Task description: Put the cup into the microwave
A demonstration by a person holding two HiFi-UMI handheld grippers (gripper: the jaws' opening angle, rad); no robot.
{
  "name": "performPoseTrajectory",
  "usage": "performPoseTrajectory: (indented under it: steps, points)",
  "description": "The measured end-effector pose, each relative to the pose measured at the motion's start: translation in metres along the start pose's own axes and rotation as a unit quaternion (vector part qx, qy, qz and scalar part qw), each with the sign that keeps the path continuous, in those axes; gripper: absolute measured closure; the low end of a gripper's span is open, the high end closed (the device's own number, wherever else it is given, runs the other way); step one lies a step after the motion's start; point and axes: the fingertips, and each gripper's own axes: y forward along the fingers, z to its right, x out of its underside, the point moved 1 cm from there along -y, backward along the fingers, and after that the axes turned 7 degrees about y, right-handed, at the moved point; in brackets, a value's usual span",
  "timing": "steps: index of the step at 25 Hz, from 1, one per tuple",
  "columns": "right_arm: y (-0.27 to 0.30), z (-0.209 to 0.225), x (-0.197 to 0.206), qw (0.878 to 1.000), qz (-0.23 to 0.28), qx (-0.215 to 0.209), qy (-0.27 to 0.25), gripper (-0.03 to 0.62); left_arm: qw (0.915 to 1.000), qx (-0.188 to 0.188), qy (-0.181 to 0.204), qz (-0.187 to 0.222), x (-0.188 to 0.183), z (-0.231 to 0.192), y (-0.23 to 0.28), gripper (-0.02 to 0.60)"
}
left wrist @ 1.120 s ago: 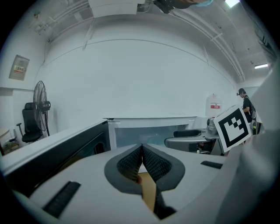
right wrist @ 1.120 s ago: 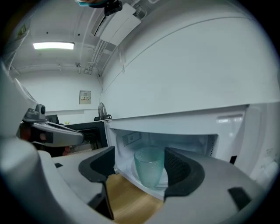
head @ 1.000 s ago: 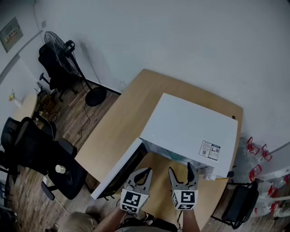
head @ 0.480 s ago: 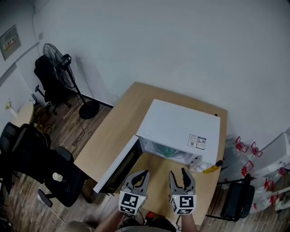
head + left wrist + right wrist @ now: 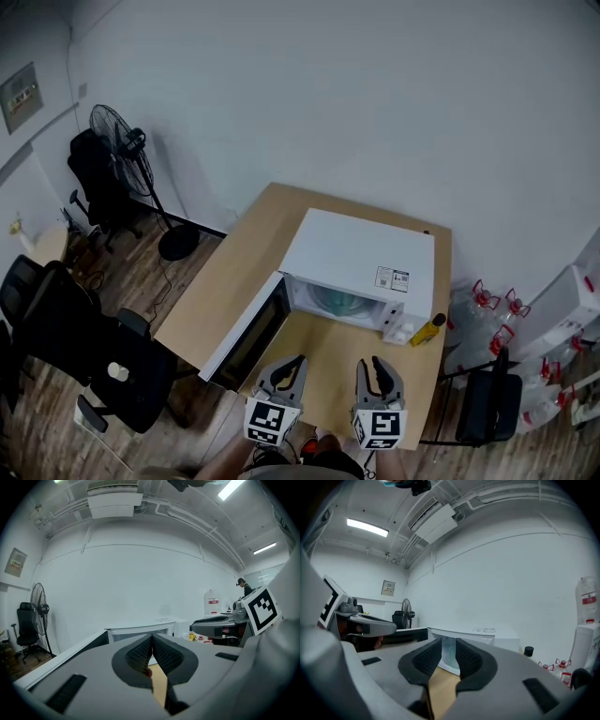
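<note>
Right gripper (image 5: 447,649) was empty. Its jaws stood a narrow gap apart and had just been closing, with nothing between the pads. Left gripper (image 5: 152,641) had its jaws together at the tips and also held nothing. In the head view, the left gripper (image 5: 293,364) and the right gripper (image 5: 371,367) were side by side over the near edge of the table (image 5: 246,246). Both pointed toward the microwave (image 5: 361,251) and neither touched it.

The microwave stood on the table with its door (image 5: 246,330) swung fully open to the left. A pale greenish shape, read as the cup (image 5: 336,301), sat inside the cavity, well apart from both grippers. The right gripper view showed the same pale form (image 5: 449,657) in the cavity, through the gap between the jaws. Detail was too faint to confirm its outline.

A yellow bottle (image 5: 427,330) with a dark cap lay on the table just beside the microwave's right front corner. A fan (image 5: 116,137) stood on the floor to the far left.
</note>
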Motion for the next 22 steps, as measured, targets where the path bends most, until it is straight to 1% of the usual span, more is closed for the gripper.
performPoseTrajectory:
  steps: [3,8,16,22]
  points:
    - [-0.019,-0.004,-0.001,1.0,0.005,0.007,0.001,0.53,1.0,0.004,0.001,-0.001,0.001,0.008,-0.014,0.558]
    - [-0.048,-0.015,0.001,1.0,0.009,0.011,0.002,0.56,0.9999,0.003,0.007,0.008,0.0,0.017,-0.038,0.558]
    - [-0.079,-0.026,0.016,1.0,0.001,0.016,0.003,0.571,0.9999,0.011,0.004,0.001,0.008,0.033,-0.064,0.558]
    - [-0.091,-0.031,0.012,1.0,0.001,0.016,0.001,0.572,0.9999,0.015,0.005,0.004,0.007,0.038,-0.072,0.558]
